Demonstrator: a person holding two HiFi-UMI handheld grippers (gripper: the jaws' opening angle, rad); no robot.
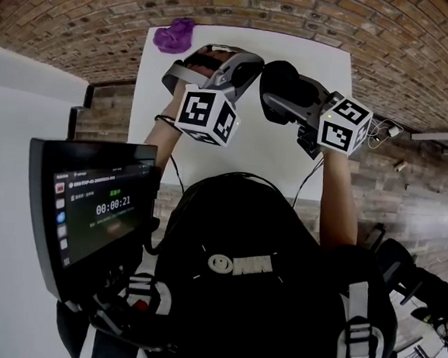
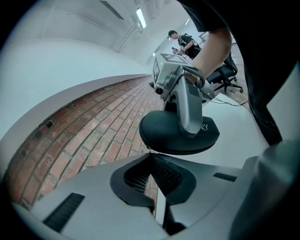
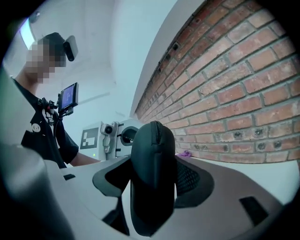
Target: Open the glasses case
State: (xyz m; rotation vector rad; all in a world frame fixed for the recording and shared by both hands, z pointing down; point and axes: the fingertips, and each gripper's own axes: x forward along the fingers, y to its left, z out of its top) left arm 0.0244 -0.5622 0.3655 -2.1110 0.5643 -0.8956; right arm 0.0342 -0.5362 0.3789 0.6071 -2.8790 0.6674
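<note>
the glasses case (image 3: 151, 140) is up off the white table (image 1: 287, 164), clamped between the jaws of the right gripper (image 3: 151, 185). those jaws stand fairly wide apart, with the dark pads pressing the case's two flat sides, and one rounded end pokes out past the tips. the zip (image 3: 157, 129) runs over that end and looks fully closed there, with no gap along the seam.

the left gripper (image 2: 151, 157) faces the right one, and its jaws are closed right down. its tips meet at the lower rim of the case, just below the right gripper's grey jaw. a small tab (image 2: 149, 149) sits pinched at those tips. i take it for the zip pull (it is tiny, so that is a judgement, not a certainty).

so the setup is done: the case is picked up, steadied by one gripper, and the pull seems caught by the other. the opening itself is all still to do. the pull has to be drawn round the rim away from the right gripper's jaws, and then the lid has to be swung up. a purple thing (image 1: 174, 36) lies on the table beyond the left gripper, well apart from both.
</note>
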